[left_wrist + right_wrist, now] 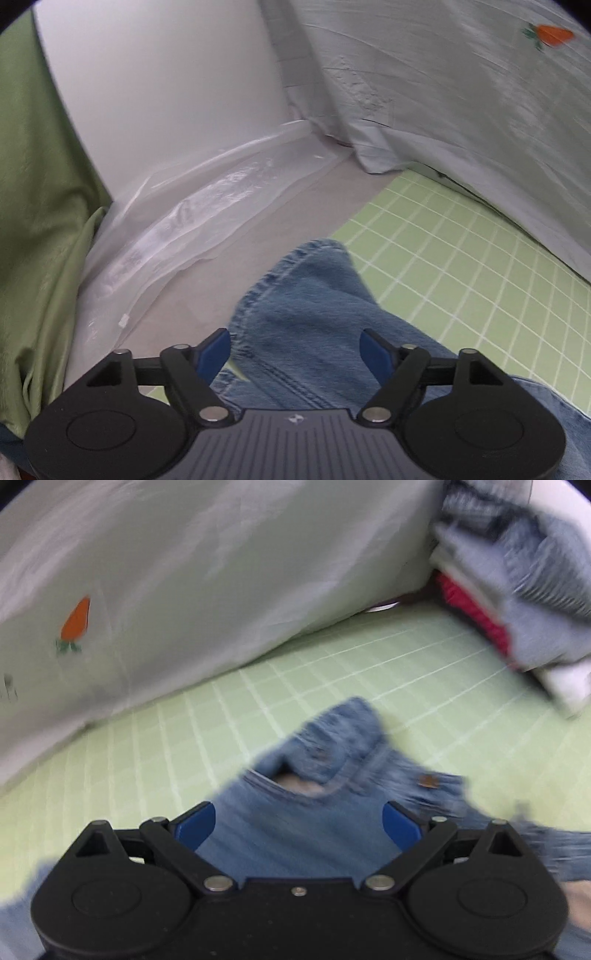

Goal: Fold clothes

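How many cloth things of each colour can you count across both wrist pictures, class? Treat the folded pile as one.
Blue denim: 1, the jeans
Pale grey with a carrot print: 1, the pillow
Green: 2, the checked sheet and the plain green cloth
Mixed colours: 1, the folded pile
Total: 5

One pair of blue jeans (306, 306). One green grid mat (461, 258). One pale cloth with a single carrot print (76, 622). One stack of folded clothes (517, 583). Two grippers: left gripper (295, 350), right gripper (298, 825).
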The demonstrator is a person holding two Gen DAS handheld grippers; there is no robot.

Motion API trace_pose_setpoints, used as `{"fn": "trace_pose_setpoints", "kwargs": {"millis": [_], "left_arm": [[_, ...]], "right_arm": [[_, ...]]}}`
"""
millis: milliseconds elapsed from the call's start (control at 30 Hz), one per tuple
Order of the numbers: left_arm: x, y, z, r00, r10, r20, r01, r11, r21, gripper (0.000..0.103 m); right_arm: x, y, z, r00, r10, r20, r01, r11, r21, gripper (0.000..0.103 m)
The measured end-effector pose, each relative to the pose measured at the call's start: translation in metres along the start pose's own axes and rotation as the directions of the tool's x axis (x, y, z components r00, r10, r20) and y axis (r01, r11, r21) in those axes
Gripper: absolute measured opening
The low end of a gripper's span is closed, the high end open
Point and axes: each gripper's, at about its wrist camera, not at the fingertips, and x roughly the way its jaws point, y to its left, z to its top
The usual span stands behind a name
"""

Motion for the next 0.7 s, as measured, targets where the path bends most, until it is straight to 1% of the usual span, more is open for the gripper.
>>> {"fn": "trace_pose_setpoints", "kwargs": {"millis": [67,133,167,200,233,267,300,333,367,400,433,467,533,567,600,633,667,700], "left_arm": [[-0.002,-0.009,0.000,1.000,-0.004,0.001,0.004,1.000,0.016,0.078],[-0.004,-0.017,0.000,1.000,-0.008,0.003,0.008,0.999,0.033,0.078],[-0.005,-0.021,0.000,1.000,-0.010,0.003,0.010,0.999,0.041,0.078],[-0.005,-0.025,0.000,1.000,-0.008,0.002,0.008,0.999,0.047,0.078],[-0.005,-0.028,0.000,1.000,-0.005,0.000,0.006,0.999,0.051,0.078],[-0.005,-0.030,0.000,1.000,-0.004,-0.004,0.004,0.999,0.053,0.078],[-0.004,-0.030,-0.001,1.000,-0.003,-0.008,0.004,0.999,0.049,0.078],[-0.003,-0.031,-0.001,1.000,-0.003,-0.013,0.004,0.999,0.045,0.078],[-0.002,-0.031,-0.001,1.000,-0.002,-0.017,0.003,0.999,0.041,0.078],[-0.001,-0.031,-0.001,1.000,-0.001,-0.022,0.002,0.999,0.037,0.078],[0.000,-0.032,-0.001,1.000,0.000,-0.025,0.001,0.999,0.036,0.078],[0.000,-0.032,-0.002,1.000,0.002,-0.025,-0.001,0.999,0.038,0.078],[0.000,-0.031,-0.002,1.000,0.004,-0.027,-0.003,0.999,0.042,0.078],[0.001,-0.031,-0.003,1.000,0.006,-0.030,-0.004,0.999,0.043,0.078],[0.002,-0.030,-0.003,0.999,0.006,-0.033,-0.005,0.999,0.042,0.078],[0.002,-0.030,-0.004,0.999,0.006,-0.035,-0.005,0.999,0.042,0.078],[0.002,-0.029,-0.004,0.999,0.005,-0.037,-0.004,0.999,0.042,0.078],[0.003,-0.028,-0.004,0.999,0.005,-0.038,-0.004,0.999,0.044,0.078]], "right_arm": [[0.019,0.008,0.006,1.000,-0.002,-0.026,0.003,0.999,0.036,0.098],[0.035,0.017,0.008,0.997,-0.064,-0.048,0.066,0.997,0.047,0.097],[0.041,0.019,0.009,0.994,-0.096,-0.057,0.099,0.994,0.052,0.093],[0.046,0.020,0.009,0.990,-0.127,-0.066,0.131,0.990,0.058,0.087],[0.048,0.019,0.009,0.989,-0.132,-0.069,0.136,0.988,0.067,0.084],[0.048,0.016,0.009,0.990,-0.126,-0.057,0.130,0.989,0.070,0.077],[0.046,0.012,0.010,0.992,-0.120,-0.041,0.123,0.990,0.070,0.063],[0.044,0.009,0.012,0.994,-0.111,-0.017,0.112,0.992,0.049,0.055],[0.041,0.006,0.017,0.994,-0.107,0.022,0.106,0.994,0.007,0.032],[0.037,0.002,0.023,0.989,-0.132,0.068,0.134,0.991,-0.019,0.027],[0.033,-0.004,0.031,0.979,-0.168,0.117,0.174,0.984,-0.037,0.026],[0.029,-0.015,0.040,0.971,-0.191,0.145,0.194,0.981,-0.008,0.025],[0.024,-0.041,0.058,0.958,-0.227,0.178,0.214,0.973,0.087,0.025],[0.023,-0.050,0.063,0.945,-0.267,0.191,0.249,0.962,0.111,0.026],[0.022,-0.056,0.067,0.926,-0.315,0.206,0.294,0.947,0.128,0.029],[0.020,-0.058,0.067,0.919,-0.337,0.207,0.317,0.940,0.123,0.034],[0.019,-0.058,0.067,0.915,-0.348,0.203,0.332,0.937,0.110,0.042],[0.017,-0.058,0.066,0.911,-0.360,0.200,0.347,0.933,0.098,0.053]]}}
